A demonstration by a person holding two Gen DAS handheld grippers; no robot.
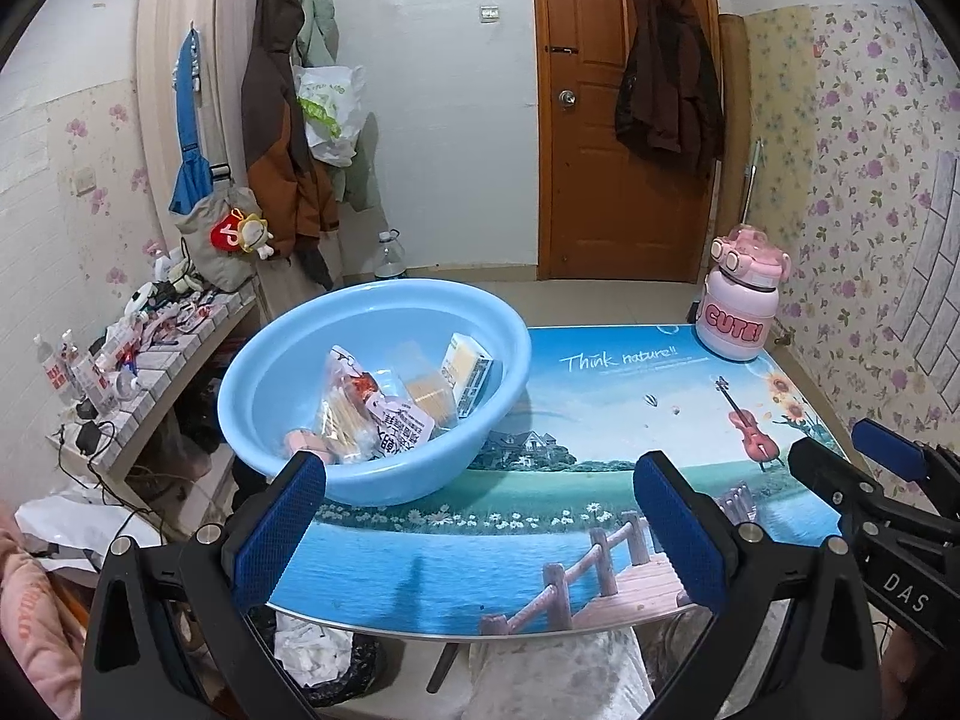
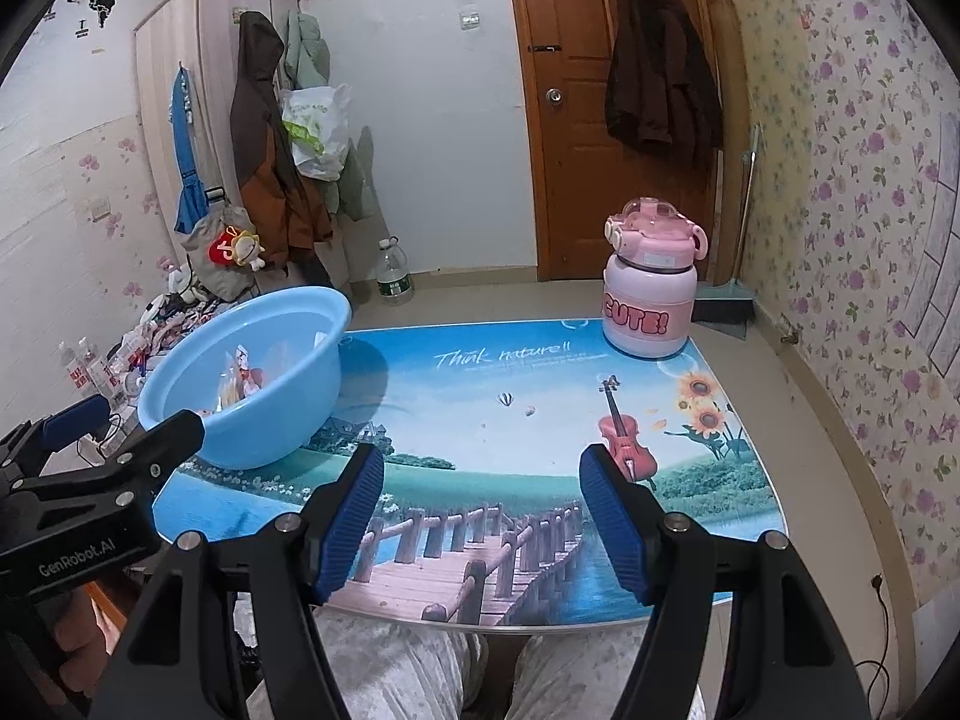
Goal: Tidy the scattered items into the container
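A round light-blue plastic basin (image 1: 372, 384) with smooth, glossy walls sits at the far-left corner of the worktop (image 1: 600, 420), and the gathered things lie inside it. Against its far inner wall leans a small white-and-yellow cardboard box (image 1: 468, 378). Beside that lies a flat tan block in clear wrapping (image 1: 429, 399). Nearer the front rim are crinkled clear plastic snack packets (image 1: 360, 414), one with a white printed label, and a small pink item (image 1: 303, 441) that is partly hidden by a gripper finger.

The worktop is a rectangular slab with a glossy printed landscape: blue water, a wooden bridge, a violin and sunflowers. At its far-right corner stands a squat pink-and-white plastic bottle (image 2: 651, 294), marked "CUTE!", with a domed lid and side handles, upright and well apart from the basin.

The left gripper (image 1: 480, 516), black with ribbed blue pads, hangs over the near edge of the worktop with its jaws wide apart and nothing between them. The right gripper (image 2: 480, 516) of the same build is likewise spread and empty, just beside the left.
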